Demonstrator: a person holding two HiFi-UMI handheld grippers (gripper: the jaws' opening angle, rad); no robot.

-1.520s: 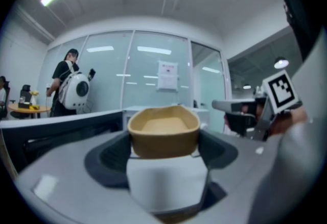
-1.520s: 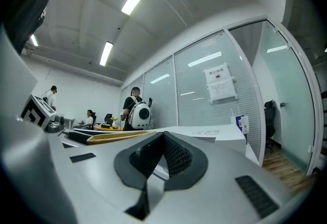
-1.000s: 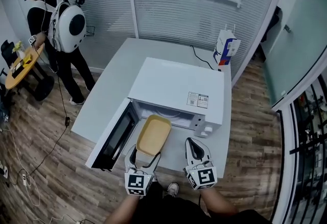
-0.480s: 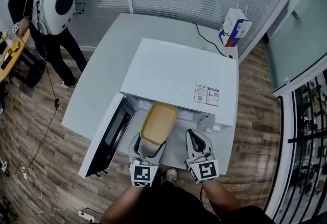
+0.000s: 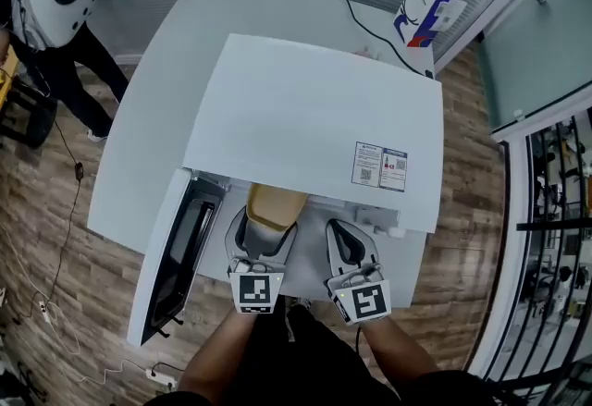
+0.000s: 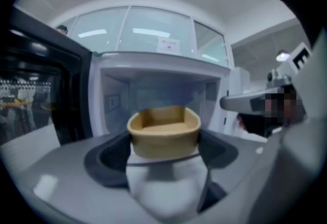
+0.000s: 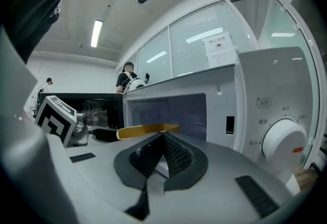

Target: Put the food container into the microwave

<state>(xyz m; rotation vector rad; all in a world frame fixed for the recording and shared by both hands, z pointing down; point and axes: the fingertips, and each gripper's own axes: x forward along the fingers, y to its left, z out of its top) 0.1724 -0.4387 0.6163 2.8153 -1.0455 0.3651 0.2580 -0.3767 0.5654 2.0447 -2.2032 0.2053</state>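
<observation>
food container (image 6: 163, 125) in left gripper (image 5: 266, 228), open microwave (image 5: 314, 108)

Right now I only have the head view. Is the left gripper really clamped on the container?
Observer: Yes. The left gripper view shows the left gripper shut on the tan container, one jaw on each side.
Operator: Anything in its way?
Observer: Nothing shows inside the microwave beyond the container.
Operator: And the other hand?
Observer: In its own view the right gripper has its jaws together, holding nothing, with the dial off to its right.
</observation>
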